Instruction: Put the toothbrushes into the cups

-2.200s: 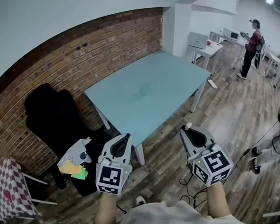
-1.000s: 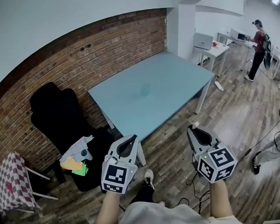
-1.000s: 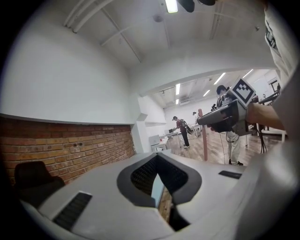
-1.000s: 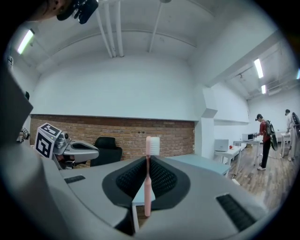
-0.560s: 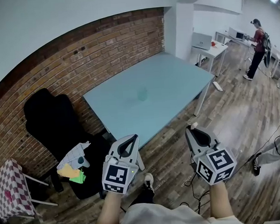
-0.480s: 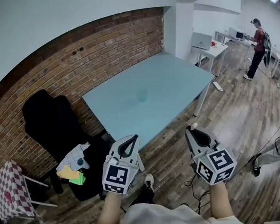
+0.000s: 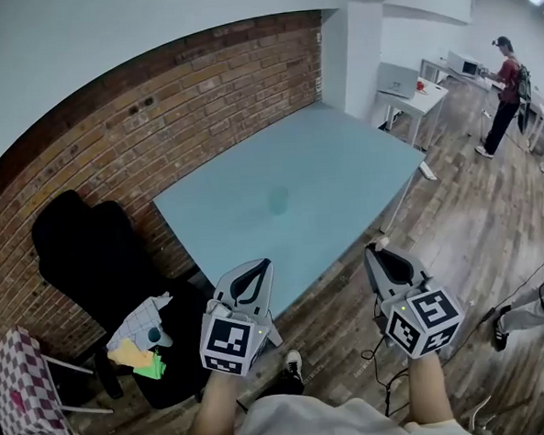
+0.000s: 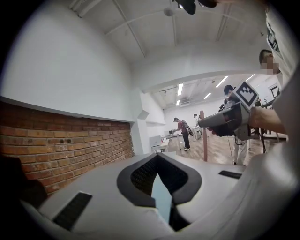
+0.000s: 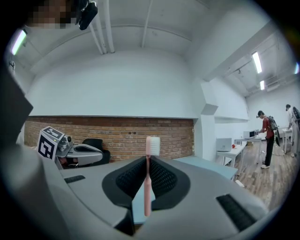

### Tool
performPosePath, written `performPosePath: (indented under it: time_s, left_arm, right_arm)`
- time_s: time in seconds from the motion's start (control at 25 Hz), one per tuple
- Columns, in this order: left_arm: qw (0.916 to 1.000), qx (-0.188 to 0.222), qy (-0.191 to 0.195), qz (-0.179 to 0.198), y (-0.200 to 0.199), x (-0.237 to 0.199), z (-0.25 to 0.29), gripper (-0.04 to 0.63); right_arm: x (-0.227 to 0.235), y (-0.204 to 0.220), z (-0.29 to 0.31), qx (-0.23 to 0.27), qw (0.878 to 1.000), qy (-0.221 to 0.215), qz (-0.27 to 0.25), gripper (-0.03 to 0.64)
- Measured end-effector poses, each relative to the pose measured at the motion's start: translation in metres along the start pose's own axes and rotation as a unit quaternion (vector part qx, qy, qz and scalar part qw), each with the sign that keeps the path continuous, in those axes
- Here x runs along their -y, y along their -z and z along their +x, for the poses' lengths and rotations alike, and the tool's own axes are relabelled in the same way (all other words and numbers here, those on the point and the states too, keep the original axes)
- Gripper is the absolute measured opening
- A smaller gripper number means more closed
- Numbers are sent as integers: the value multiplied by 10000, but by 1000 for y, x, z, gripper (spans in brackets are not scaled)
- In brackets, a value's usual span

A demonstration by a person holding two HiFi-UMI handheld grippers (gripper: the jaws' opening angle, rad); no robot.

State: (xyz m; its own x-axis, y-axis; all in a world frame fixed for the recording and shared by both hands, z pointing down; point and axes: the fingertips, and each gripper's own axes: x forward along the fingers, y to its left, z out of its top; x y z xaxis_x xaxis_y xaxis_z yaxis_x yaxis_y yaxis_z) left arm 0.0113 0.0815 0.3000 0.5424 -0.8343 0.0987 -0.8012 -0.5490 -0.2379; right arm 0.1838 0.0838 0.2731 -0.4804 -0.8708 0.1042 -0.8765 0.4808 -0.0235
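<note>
Pale blue table (image 7: 342, 152) fills centre frame, brick wall (image 7: 154, 90) behind it at upper left. Left gripper (image 7: 254, 269) sits lower centre-left, jaws closed tip to tip, nothing in them. Right gripper (image 7: 374, 252) sits lower right, clamped on pink toothbrush (image 9: 148, 183), upright, bristles above the jaw tips. Translucent cup (image 7: 278, 200) stands mid-table, well apart from both grippers.

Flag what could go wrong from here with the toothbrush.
1. Only the head of the toothbrush pokes past the jaws of the right gripper, so they might bump the cup during insertion.
2. The cup is faint against the table; it could be misjudged and tipped.
</note>
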Motion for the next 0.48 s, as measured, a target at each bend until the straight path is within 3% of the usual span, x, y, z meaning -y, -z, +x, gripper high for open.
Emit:
performPosePath:
  time_s: [0.48]
  left_arm:
    - [9998, -120, 45, -126, 14, -54, 58, 12]
  right_arm:
    - [27, -7, 73, -150, 9999, 51, 31, 40]
